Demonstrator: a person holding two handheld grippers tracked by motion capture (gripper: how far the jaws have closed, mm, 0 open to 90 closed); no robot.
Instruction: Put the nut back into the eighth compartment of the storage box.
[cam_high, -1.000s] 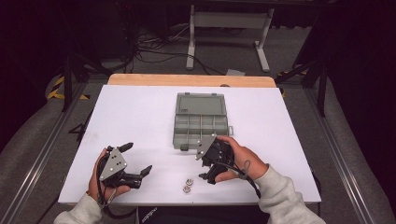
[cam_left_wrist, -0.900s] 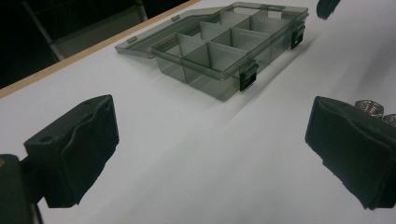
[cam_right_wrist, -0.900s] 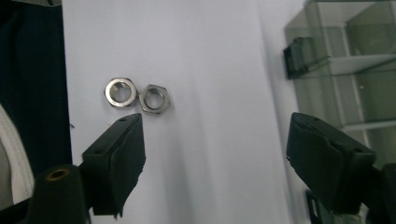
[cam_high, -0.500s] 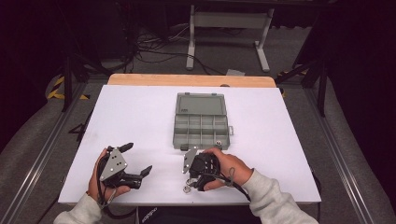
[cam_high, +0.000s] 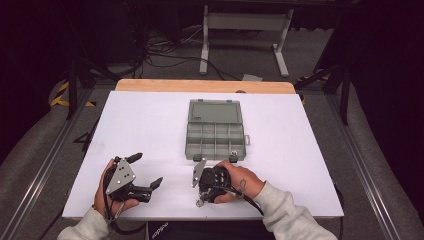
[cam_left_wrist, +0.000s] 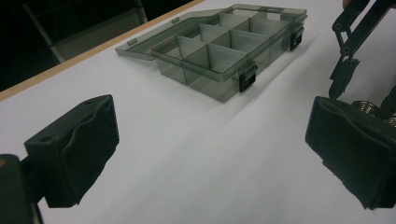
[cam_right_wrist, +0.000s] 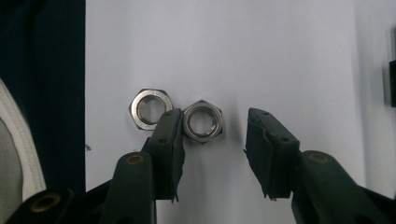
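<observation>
Two steel hex nuts lie side by side on the white table near its front edge. In the right gripper view, my right gripper points down at them, its jaws either side of the right nut. The left nut lies just outside the left pad. The jaws have just been closing; the left pad touches the right nut, while a gap remains at the right pad. In the high view, the right gripper is over the nuts. My left gripper rests at the front left, open with nothing between its jaws.
A grey compartment box lies open at the table's middle, lid folded back; a small item sits in its near-right cell. In the left gripper view the box is ahead and the right gripper's linkage stands at the right.
My right gripper has moved toward the front edge and down over the two nuts, and its jaws have narrowed around one nut. The left gripper has stayed put.
</observation>
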